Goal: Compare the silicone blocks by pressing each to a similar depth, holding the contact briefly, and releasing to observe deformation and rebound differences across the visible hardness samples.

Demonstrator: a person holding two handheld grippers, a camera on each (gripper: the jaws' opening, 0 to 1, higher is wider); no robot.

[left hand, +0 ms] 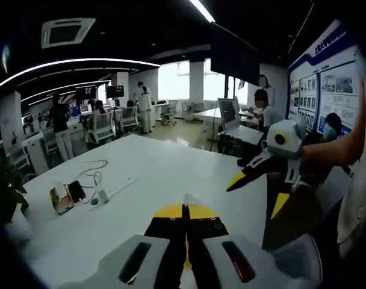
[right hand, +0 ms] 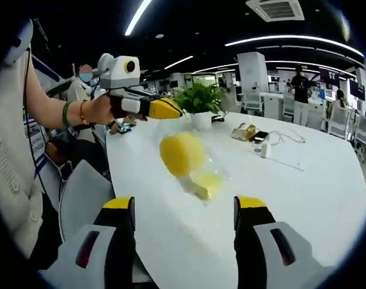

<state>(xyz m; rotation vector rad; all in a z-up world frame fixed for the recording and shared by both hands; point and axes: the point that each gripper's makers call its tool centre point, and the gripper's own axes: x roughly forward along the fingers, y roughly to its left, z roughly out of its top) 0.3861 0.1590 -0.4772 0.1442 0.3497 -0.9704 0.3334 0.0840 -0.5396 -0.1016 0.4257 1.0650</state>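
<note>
A round yellow silicone block (right hand: 182,153) hangs above the white table (right hand: 303,198), inside what looks like a clear bag. A paler yellow block (right hand: 206,183) sits lower in it, near the tabletop. My left gripper (right hand: 168,109), held in a hand at upper left, has its yellow jaws closed at the bag's top. In the left gripper view those jaws (left hand: 185,211) are shut, with a thin pale sliver at their tips. My right gripper (right hand: 184,205) stands open and wide, just short of the blocks. It is also at the right (left hand: 258,192), with nothing between its jaws.
A potted plant (right hand: 198,99) stands behind the blocks. A gold box (left hand: 61,198), a phone (left hand: 76,190), a power strip (left hand: 114,189) and cables lie on the table's far side. The table edge and a person's sleeve are close by. Office chairs and people stand beyond.
</note>
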